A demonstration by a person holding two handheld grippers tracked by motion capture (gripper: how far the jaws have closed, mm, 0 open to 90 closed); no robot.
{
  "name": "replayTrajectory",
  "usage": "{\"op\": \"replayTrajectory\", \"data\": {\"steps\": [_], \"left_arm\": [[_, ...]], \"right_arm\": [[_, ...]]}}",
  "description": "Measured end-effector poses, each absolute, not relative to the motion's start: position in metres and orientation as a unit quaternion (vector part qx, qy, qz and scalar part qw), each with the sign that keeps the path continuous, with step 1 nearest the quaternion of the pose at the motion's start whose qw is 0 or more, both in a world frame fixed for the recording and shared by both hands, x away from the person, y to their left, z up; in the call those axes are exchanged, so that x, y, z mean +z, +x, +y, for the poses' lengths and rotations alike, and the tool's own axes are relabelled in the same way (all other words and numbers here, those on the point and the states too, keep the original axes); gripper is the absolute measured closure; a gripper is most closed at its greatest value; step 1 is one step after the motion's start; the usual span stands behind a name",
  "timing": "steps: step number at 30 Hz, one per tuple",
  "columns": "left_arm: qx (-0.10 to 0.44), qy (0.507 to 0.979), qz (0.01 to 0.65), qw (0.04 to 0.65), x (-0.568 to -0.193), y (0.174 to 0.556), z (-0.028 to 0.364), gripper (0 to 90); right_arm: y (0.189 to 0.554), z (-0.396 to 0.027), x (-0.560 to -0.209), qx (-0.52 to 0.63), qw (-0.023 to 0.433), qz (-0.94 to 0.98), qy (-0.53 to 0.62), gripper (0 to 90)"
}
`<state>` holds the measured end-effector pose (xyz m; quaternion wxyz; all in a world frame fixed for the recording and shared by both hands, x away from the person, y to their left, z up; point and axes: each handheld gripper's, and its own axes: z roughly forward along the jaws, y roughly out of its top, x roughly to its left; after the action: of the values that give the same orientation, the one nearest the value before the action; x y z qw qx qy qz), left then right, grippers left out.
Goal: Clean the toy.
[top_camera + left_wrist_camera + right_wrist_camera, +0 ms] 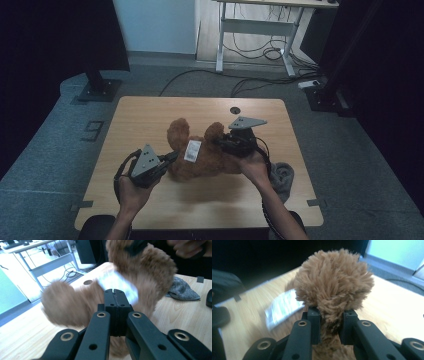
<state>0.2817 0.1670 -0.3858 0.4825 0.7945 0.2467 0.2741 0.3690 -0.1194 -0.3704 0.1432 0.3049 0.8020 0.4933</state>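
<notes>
A: Plush bear (202, 152) lies centre of the high view, mid-table (150, 115), legs toward the top of the frame, white tag (192, 150) on its belly.

B: Right gripper (226, 144)?

A: Clamped on one fuzzy leg, jaws narrow with fur squeezed between them (clear in the right gripper view, leg (334, 290) centre frame). Looks like an anchor so the toy won't slide.

B: Left one?

A: Left gripper (172, 157) at the bear's lower-left side, jaws pressed fully together; can't tell whether the tips pinch any fur or tag. Grey cloth (281, 177) sits lower right, untouched.
</notes>
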Motion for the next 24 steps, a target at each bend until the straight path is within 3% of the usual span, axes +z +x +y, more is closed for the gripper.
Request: {"op": "replayTrajectory", "data": {"steps": [9, 12, 24], "left_arm": [[0.237, 0.818, 0.258, 0.456, -0.427, 0.296, 0.155, 89.8], [0.221, 0.826, 0.260, 0.449, -0.444, 0.298, 0.148, 85.7], [0.222, 0.821, 0.281, 0.445, -0.493, 0.296, 0.127, 39.2]], "right_arm": [[0.380, -0.128, -0.390, 0.474, 0.144, 0.800, 0.337, 74.9], [0.379, -0.128, -0.389, 0.475, 0.145, 0.800, 0.335, 74.9], [0.376, -0.123, -0.384, 0.481, 0.146, 0.800, 0.327, 74.8]]}}
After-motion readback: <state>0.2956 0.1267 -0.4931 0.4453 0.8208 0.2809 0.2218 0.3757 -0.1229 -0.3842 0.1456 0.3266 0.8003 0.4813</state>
